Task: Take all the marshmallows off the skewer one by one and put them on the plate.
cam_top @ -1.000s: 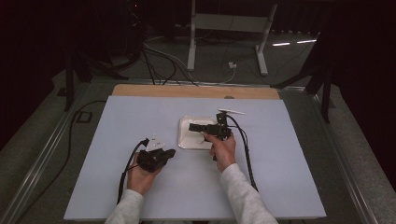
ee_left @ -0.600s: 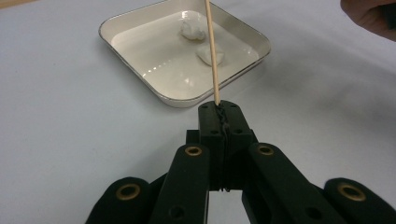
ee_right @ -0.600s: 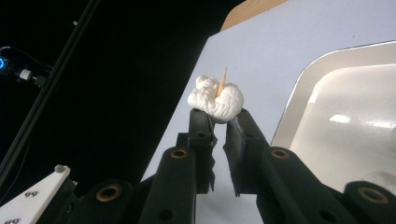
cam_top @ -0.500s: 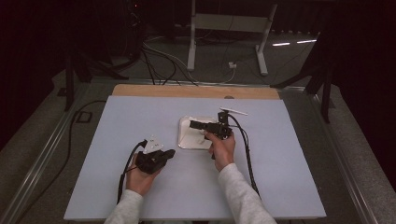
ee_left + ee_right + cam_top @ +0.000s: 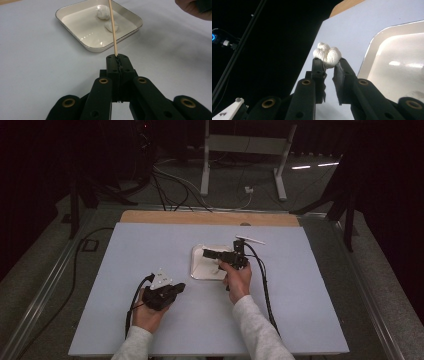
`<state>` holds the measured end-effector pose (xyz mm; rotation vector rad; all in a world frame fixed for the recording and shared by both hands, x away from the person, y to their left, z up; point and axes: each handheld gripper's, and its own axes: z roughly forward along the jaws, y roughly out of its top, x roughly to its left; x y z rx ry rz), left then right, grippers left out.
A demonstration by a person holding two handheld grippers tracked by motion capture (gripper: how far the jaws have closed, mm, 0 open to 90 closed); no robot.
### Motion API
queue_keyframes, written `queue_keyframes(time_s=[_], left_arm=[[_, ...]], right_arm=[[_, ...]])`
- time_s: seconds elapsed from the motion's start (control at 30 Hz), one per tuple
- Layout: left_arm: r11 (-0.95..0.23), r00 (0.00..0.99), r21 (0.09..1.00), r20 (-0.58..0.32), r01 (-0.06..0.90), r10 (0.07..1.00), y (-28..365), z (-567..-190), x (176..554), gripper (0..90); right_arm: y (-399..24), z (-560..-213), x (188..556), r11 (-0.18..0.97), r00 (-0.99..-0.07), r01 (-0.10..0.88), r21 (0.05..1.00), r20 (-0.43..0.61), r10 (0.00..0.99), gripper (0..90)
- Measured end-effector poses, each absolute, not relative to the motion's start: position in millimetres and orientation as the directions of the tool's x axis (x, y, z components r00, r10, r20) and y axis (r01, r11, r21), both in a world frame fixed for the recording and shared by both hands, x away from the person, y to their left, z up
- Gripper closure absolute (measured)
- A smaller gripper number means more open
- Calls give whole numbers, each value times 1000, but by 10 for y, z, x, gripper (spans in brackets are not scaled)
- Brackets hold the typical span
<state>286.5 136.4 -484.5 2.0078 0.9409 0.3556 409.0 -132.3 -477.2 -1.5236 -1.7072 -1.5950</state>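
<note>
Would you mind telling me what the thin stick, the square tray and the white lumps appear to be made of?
Stick: likely wood or bamboo, pale tan, matte. Tray: probably glazed ceramic or enamel, cream and glossy with bright reflections. White lump in the right tongs: soft and puffy, perhaps marshmallow or dough; uncertain.

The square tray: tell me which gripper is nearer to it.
Right. The right gripper is over the tray, holding a white lump; the left gripper sits apart from it on the table, nearer the person.

A pale blue-grey table (image 5: 125, 270) carries a shallow white square tray (image 5: 200, 270) near its middle.
</note>
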Motion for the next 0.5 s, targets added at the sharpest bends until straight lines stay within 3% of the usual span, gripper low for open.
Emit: queue_keyframes(time_s=[0.5], left_arm=[[-358,674,788,-95,500,733,1460,-4874,2753,900]], right_arm=[[-1308,-4820,4107,-219,-333,858,464,829,450,795]])
